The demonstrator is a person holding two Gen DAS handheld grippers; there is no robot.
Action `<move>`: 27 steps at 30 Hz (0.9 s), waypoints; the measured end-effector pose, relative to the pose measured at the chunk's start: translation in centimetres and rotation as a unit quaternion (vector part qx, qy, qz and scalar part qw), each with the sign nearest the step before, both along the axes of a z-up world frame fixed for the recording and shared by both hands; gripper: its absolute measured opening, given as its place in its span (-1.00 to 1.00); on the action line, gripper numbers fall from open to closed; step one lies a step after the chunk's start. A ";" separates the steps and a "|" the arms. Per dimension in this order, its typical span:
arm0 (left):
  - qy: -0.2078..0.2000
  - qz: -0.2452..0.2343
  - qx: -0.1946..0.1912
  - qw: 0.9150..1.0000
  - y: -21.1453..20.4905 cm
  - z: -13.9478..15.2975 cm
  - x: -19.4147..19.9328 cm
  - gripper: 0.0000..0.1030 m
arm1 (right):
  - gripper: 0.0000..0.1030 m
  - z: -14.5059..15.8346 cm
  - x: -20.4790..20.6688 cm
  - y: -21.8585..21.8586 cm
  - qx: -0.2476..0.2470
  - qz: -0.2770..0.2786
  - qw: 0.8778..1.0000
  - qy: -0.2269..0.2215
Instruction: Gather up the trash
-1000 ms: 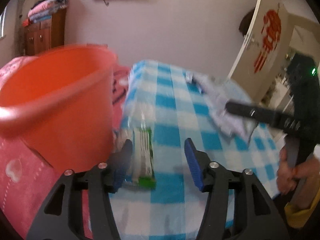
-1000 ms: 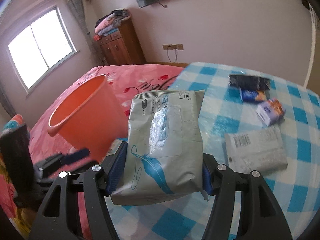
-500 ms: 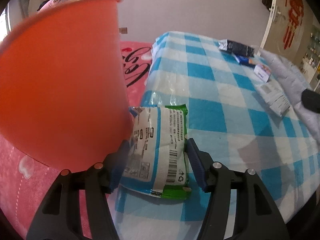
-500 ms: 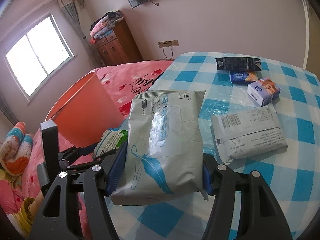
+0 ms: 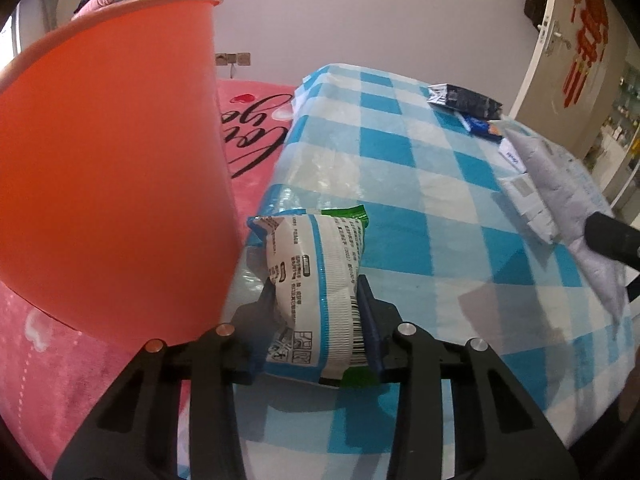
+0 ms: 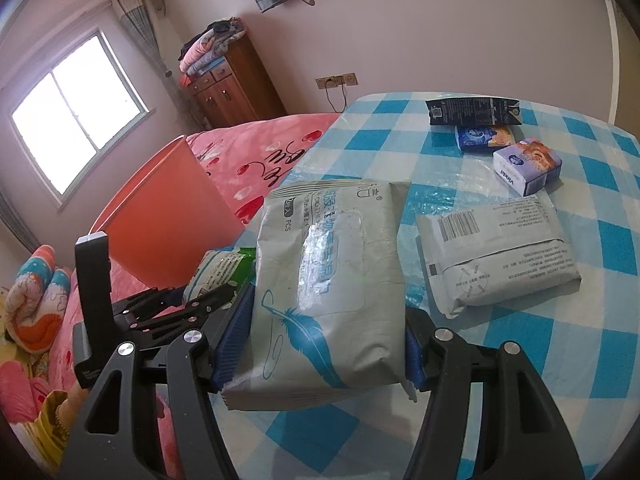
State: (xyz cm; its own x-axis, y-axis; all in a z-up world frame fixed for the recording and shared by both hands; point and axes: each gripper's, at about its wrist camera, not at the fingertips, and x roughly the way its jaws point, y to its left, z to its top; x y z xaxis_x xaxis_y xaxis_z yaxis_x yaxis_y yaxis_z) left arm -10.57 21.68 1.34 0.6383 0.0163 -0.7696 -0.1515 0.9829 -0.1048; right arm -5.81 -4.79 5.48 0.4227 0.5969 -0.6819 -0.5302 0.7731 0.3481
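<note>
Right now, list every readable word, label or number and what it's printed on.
"OPEN", "PCS", "CLOTHE": grey wipes pack in the right gripper.
"Vinda": small tissue box.
Barcodes and Chinese print on the green-edged packet and the grey pack lying on the checked cloth: too small.

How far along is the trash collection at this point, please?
Nothing visibly binned yet. The left gripper is closing on the green-edged packet beside the orange bin; the right gripper holds the grey wipes pack. Still on the checked cloth: another grey pack, three small packages.
</note>
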 end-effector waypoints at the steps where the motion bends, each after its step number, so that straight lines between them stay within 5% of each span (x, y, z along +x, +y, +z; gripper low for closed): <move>1: -0.003 -0.003 -0.006 1.000 -0.1 0.3 -0.2 -0.24 | 0.24 0.0 0.0 0.0 0.000 0.000 1.000 -0.001; 15: -0.140 -0.032 -0.032 0.989 -0.1 11.0 -3.2 -0.24 | 0.24 4.0 0.2 2.6 0.016 0.028 0.999 -0.018; 27: -0.207 0.081 -0.005 0.975 8.5 16.5 -5.4 -0.24 | 0.24 11.2 -0.6 13.6 0.025 0.136 0.987 -0.083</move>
State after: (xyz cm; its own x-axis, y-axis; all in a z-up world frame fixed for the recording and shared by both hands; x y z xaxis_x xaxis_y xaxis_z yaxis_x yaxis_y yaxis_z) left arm -15.99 30.13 17.85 0.8841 0.1370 -0.4468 -0.2478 0.9480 -0.1996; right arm -6.36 8.76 16.66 0.3460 0.7349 -0.5833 -0.7686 0.5785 0.2729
